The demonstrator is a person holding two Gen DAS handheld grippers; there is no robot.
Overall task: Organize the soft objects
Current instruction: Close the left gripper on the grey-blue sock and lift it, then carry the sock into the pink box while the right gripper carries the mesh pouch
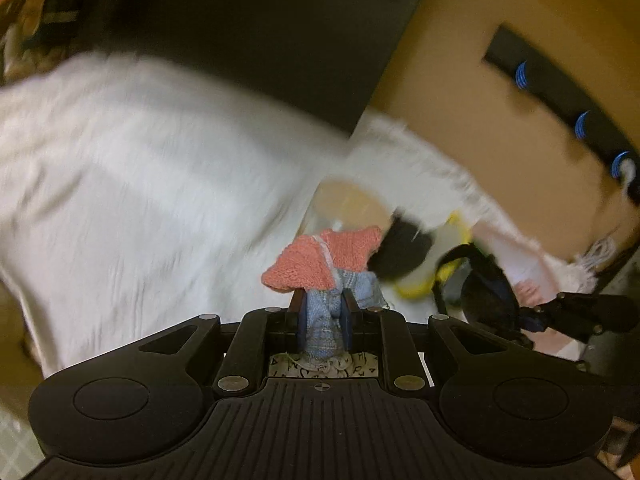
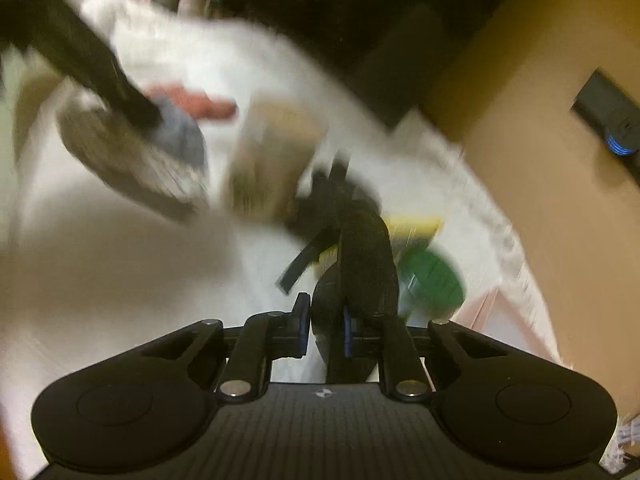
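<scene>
Left gripper point(image 1: 324, 316): jaws closed on a blue woven cloth point(image 1: 325, 326), bunched between the pads.
Coral knitted cloth point(image 1: 320, 260): lying on top of the blue cloth, just beyond the fingertips.
White blanket point(image 1: 140, 184): blurred, covers the left and the middle.
Right gripper point(image 1: 520, 314): at the right, jaws too blurred to judge.
Black soft object point(image 1: 400, 252): right of the coral cloth, touching it.

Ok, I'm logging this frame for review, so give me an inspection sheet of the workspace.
Surface: white cloth covering the work area, blurred.
Job's things: blue cloth with a coral knit piece above it; black strap item.
Clutter: yellow-and-black item, green round thing, both too blurred to identify.
Grippers: left hand-held gripper shut on the blue cloth; right hand-held gripper shut on the black strap item.
Cables: nothing seen.
Surroundings: tan wall, black rack with blue hooks.
</scene>
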